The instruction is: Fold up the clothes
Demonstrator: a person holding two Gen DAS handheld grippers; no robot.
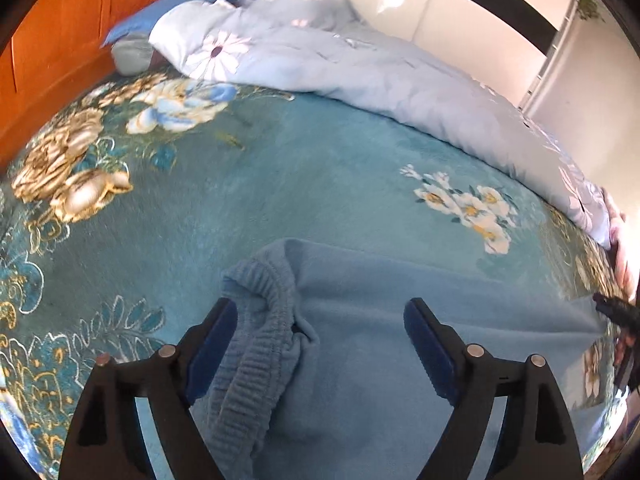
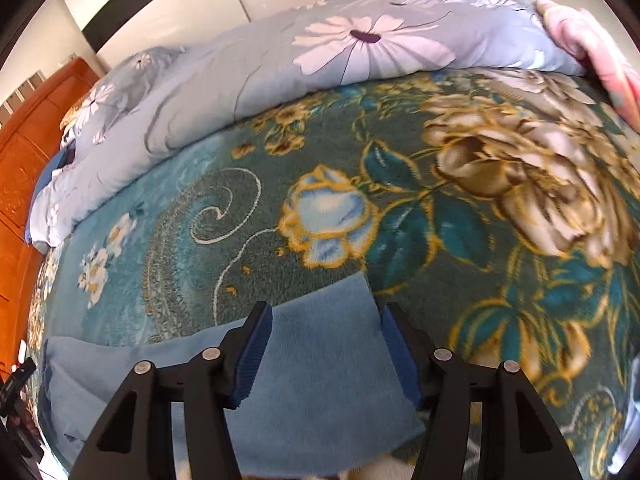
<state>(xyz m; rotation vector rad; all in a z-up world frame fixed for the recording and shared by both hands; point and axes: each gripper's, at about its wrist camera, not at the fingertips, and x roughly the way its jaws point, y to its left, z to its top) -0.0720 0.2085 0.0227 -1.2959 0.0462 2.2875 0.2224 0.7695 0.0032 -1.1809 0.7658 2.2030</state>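
So the light blue fleece pants [image 1: 360,320] lie flat on the bed's floral teal blanket [image 1: 280,168], long axis running left to right. Left hand-held gripper [image 1: 316,344] hangs over the ribbed waistband [image 1: 256,344], right hand-held gripper [image 2: 326,354] over the leg end; both spread apart, gripping nothing. Pale floral duvet [image 1: 360,64] and wooden headboard [image 1: 60,40] behind.

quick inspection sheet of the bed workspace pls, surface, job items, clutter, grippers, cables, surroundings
surface: teal floral blanket covering the bed
job's things: light blue fleece garment lying flat, ribbed waistband bunched at one end
clutter: pale blue floral duvet heaped along the far side; pink cloth at its end
grippers: left gripper open over the waistband; right gripper open over the garment's other end
cables: nothing seen
surroundings: orange wooden headboard, white wall
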